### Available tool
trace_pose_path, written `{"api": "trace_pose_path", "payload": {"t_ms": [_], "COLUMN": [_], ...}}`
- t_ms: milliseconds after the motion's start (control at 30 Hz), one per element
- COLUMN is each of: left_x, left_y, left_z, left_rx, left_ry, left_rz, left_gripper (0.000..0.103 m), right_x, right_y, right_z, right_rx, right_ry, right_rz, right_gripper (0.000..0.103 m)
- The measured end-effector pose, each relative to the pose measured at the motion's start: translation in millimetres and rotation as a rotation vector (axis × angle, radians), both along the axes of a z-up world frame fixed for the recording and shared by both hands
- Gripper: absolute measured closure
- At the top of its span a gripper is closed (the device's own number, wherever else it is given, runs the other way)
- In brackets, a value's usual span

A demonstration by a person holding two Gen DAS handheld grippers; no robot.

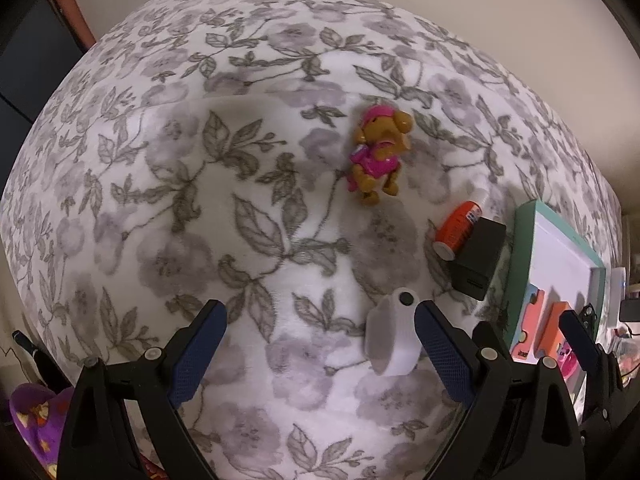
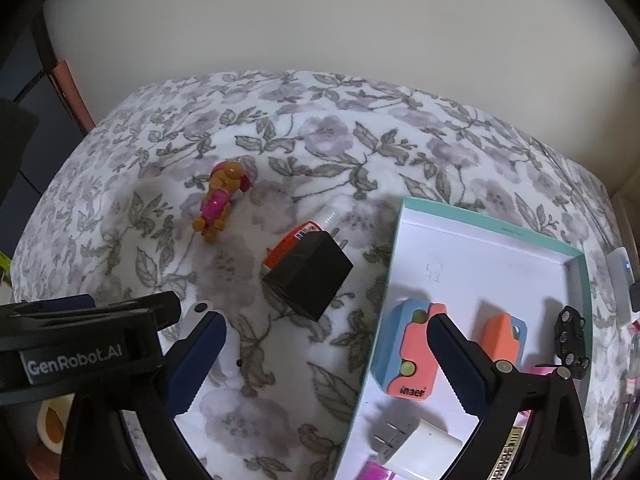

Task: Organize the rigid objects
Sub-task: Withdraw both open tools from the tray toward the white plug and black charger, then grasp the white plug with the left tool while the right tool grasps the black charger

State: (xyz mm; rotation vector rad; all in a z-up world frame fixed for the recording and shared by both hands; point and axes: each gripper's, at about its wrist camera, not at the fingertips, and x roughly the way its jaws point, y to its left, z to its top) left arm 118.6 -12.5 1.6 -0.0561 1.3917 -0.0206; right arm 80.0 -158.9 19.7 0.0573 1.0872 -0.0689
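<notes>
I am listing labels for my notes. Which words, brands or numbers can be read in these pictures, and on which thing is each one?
"GenRobot.AI": on the left tool, as the right view shows it.
"inaer", first letter unsure: on the orange and blue block in the tray.
Orange bottle: its label print is too blurred to read.
Faint pencil marks on the tray floor: unreadable.

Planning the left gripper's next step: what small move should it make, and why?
Probably shift the open left gripper slightly right to straddle the small white plastic piece lying on the floral blanket against its right finger, outside the teal-rimmed box.
</notes>
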Motion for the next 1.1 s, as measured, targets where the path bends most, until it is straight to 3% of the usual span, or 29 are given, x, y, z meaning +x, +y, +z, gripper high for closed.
{"api": "trace_pose_path", "payload": {"t_ms": [200, 267, 300, 433, 867, 967, 1100], "left_x": [0, 0, 1, 0, 0, 0, 1], "left_y": [-8, -9, -10, -11, -21, -24, -31], "left_z": [-1, -3, -4, -8, -9, -8, -9], "left_rx": [-0.011, -0.031, -0.045, -0.081, -0.066, -0.068, -0.060], "left_ry": [0.006, 0.016, 0.023, 0.043, 0.040, 0.032, 0.025], "left_rz": [-0.026, -0.028, -0.027, -0.029, -0.048, -0.061, -0.077], "left_gripper": [0.015, 0.030, 0.032, 0.033, 0.034, 0.043, 0.044], "right_x": [-1, -1, -1, -1, -6, -6, -5], "right_y": [-13, -18, -19, -24, -58, -57, -52], "right_z": [-4, -5, -6, -10, -10, -7, -6], "right_rx": [-0.018, -0.015, -0.018, -0.020, 0.034, 0.043, 0.041], "right_ry": [0.020, 0.029, 0.033, 0.045, 0.040, 0.027, 0.021], "right_rz": [-0.041, -0.055, -0.058, -0.070, -0.187, -0.182, -0.168], "right_gripper": [0.002, 0.003, 0.004, 0.004, 0.008, 0.008, 0.008]}}
